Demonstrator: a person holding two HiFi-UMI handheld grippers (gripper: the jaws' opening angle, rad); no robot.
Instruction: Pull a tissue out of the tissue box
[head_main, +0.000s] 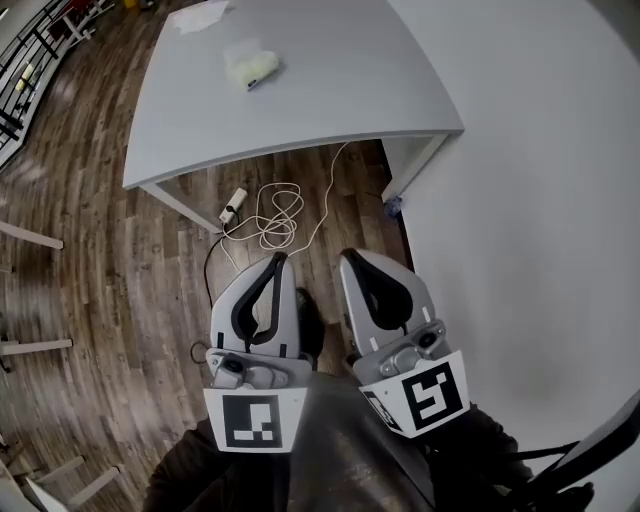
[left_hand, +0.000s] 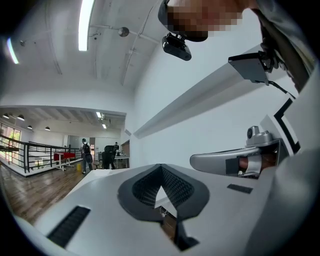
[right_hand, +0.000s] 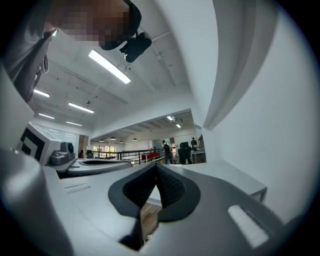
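The tissue box (head_main: 250, 68), a pale yellowish soft pack, lies on the white table (head_main: 340, 90) near its far left part. A white sheet (head_main: 203, 16), perhaps a tissue, lies beyond it. Both grippers are held close to the person's body, side by side, well short of the table and pointing level toward it. My left gripper (head_main: 279, 259) (left_hand: 160, 165) has its jaws together with nothing between them. My right gripper (head_main: 349, 256) (right_hand: 155, 165) is likewise shut and empty. The tissue box does not show in either gripper view.
A coiled white cable (head_main: 278, 215) and a power strip (head_main: 233, 206) lie on the wooden floor at the table's near edge. A white wall (head_main: 540, 220) runs along the right. A railing (head_main: 20, 70) stands far left. People stand far off in the room (left_hand: 86, 150).
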